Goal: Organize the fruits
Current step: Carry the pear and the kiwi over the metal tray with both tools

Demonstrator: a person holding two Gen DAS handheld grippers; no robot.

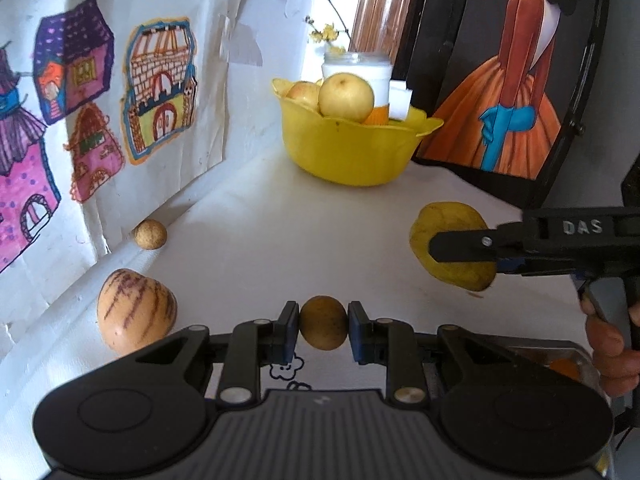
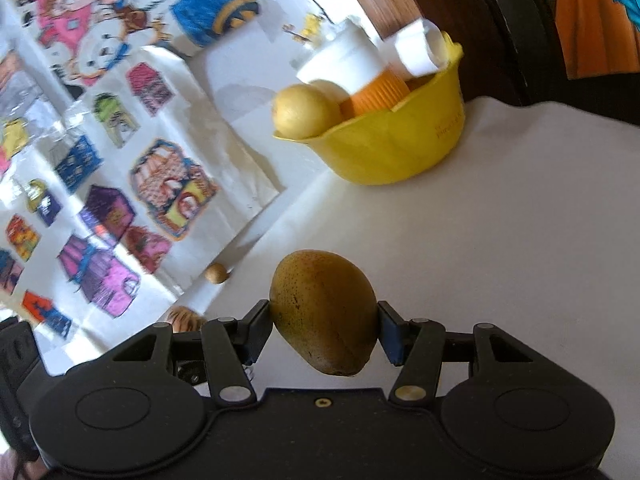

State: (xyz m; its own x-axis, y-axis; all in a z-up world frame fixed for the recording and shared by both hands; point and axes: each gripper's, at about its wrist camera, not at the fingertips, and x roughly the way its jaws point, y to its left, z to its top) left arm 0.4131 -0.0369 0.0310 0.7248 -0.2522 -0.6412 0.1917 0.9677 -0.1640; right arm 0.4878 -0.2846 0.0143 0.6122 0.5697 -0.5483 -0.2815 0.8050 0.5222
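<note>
Setting: white table [image 1: 256, 216] set against a wall hung with children's coloured drawings of houses [image 1: 160, 88]; a dark-framed picture of an orange dress [image 1: 516, 80] stands at the far right

Yellow bowl [image 1: 344, 148]: largest vessel, at the far end of the table near the wall. Already holds two pale round fruits [image 1: 346, 98], an orange-and-white jar [image 2: 360, 76] and a piece of white paper. Room remains at the near rim

Mango [image 2: 324, 312]: yellow-brown, speckled; clamped between the pads of the right gripper [image 2: 325, 330], held clear of the table, well short of the bowl. In the left wrist view the same fruit shows at the right edge with a black finger across it

Striped fruit [image 1: 134, 312]: cream with purple streaks, resting on the table beside the wall, loose, not yet collected

Small brown fruit [image 1: 323, 322]: round, pinched in the left gripper [image 1: 323, 326], jaws drawn close on it, lifted off the table

Small tan ball-shaped fruit [image 1: 150, 234]: smallest item, on the table against the foot of the wall, loose

Step in hand, as judged: both hands carry a fruit towards the bowl; the pick-up is done, the drop is not

Next move calls for: bringing each gripper over the bowl's rim in turn, avoiding the jar and the piled fruit, and opening low so nothing rolls out. Two loose fruits then remain by the wall
</note>
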